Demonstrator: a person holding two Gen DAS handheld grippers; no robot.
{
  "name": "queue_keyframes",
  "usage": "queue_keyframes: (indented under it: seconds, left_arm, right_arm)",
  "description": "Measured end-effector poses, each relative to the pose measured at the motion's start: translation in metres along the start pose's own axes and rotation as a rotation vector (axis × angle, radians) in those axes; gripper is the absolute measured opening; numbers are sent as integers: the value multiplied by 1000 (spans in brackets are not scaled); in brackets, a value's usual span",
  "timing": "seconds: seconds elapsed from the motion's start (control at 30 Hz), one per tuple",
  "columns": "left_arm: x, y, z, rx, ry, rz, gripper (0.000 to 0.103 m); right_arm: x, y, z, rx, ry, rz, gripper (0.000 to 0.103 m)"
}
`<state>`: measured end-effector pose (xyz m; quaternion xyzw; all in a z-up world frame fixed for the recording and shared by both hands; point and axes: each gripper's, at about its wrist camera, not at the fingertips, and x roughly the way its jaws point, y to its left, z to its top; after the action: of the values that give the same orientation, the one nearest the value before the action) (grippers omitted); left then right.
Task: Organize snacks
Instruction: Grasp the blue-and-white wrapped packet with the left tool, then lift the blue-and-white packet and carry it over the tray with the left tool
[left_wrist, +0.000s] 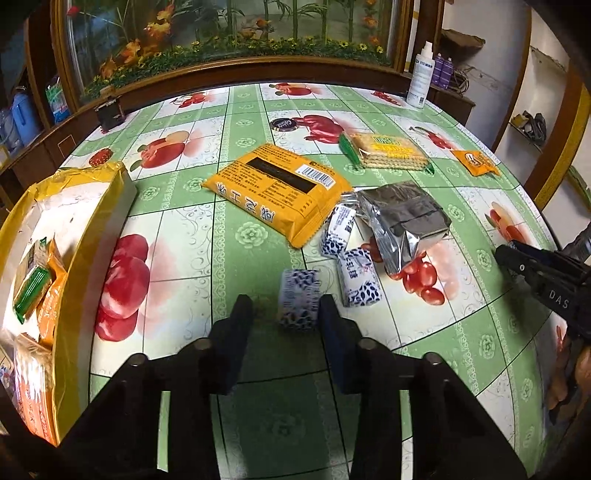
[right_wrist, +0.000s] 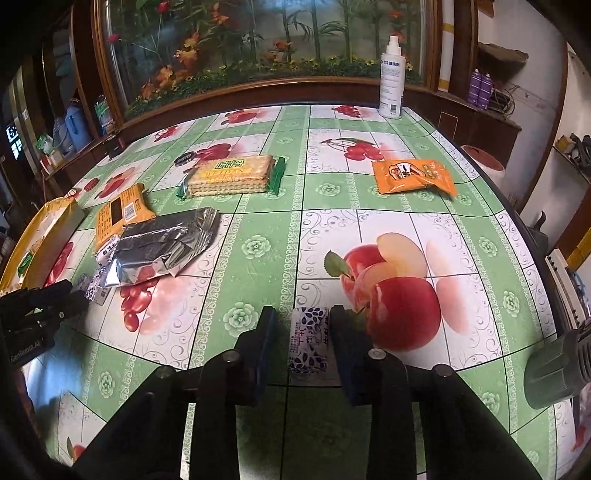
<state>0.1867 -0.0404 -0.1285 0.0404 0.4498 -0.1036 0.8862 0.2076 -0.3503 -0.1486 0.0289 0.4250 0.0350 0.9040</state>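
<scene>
The left gripper (left_wrist: 284, 314) straddles a small blue-and-white candy (left_wrist: 298, 298) on the table; its left pad stands clear of the wrapper, so the jaws are not clamped. The right gripper (right_wrist: 303, 341) straddles a second such candy (right_wrist: 308, 341), a gap showing at its left pad too. The table (right_wrist: 258, 229) wears a green checked oilcloth printed with apples and cherries. A yellow box (left_wrist: 92, 229) of snacks stands at the left edge. Behind the table, a wood-framed glass cabinet (right_wrist: 258, 48) holds artificial flowers, and a white spray bottle (right_wrist: 392, 79) stands at the table's far edge.
</scene>
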Motion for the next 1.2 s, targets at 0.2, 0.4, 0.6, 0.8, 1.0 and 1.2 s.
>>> queue_keyframes:
  seconds: [0.2,0.4,0.6,0.8,1.0,1.2]
  left_arm:
    - [3,0,7,-15,1,-97,16]
    - [-9,9,-4,-62,-5,-144,16]
    - [-44,16,-17,-83,-46,-116,16]
    - [-81,27,-34,-114,-94,-73,16]
    - [-112,43,-48,-159,-139,-43,16]
    - [-128,60,-57,-187,-164,17,16]
  right_arm:
    - [1,4,1,-7,0,-9,20]
    - [-12,0,-8,43,-8,48,20]
    - [-39,7,-19,89,-35,131,20]
    - [-63,21,-35,154,-46,262,20]
    - [-68,35,-48,235,-3,435,19]
    - [-74,52,-47,273,11,530,19]
